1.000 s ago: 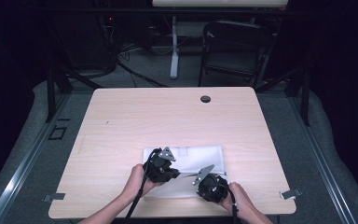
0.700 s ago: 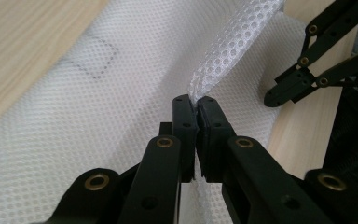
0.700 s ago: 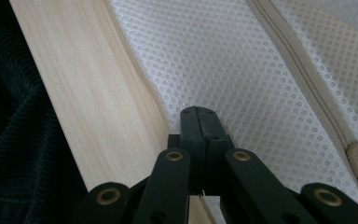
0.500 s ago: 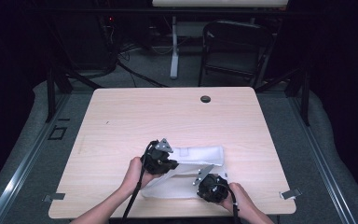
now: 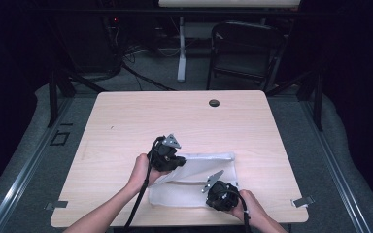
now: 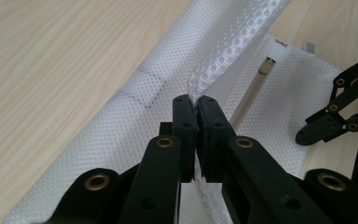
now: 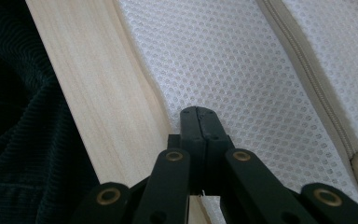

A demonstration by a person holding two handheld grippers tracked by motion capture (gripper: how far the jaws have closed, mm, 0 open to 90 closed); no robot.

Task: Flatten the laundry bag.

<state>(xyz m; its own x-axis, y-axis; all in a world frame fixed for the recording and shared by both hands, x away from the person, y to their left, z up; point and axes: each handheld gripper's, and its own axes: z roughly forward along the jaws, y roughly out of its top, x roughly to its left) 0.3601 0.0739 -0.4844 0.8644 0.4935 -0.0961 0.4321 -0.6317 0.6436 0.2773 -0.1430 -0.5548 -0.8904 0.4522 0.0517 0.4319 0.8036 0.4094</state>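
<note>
Left gripper (image 6: 196, 105) lifted, clamping white mesh bag's (image 5: 194, 177) raised edge, beige zipper (image 7: 307, 74), right gripper (image 7: 198, 114) pinching its near edge.

Support: light wood-grain table (image 5: 126, 126), rectangular, rounded corners, standing on grey carpet. Round dark grommet (image 5: 214, 103) near far edge, centre-right. White mesh bag (image 5: 184, 191) lies flat on near half, right of centre, one corner raised off the surface; beige zipper (image 7: 307, 74) runs along its upper face. Two metal brackets at the table's near corners.
</note>
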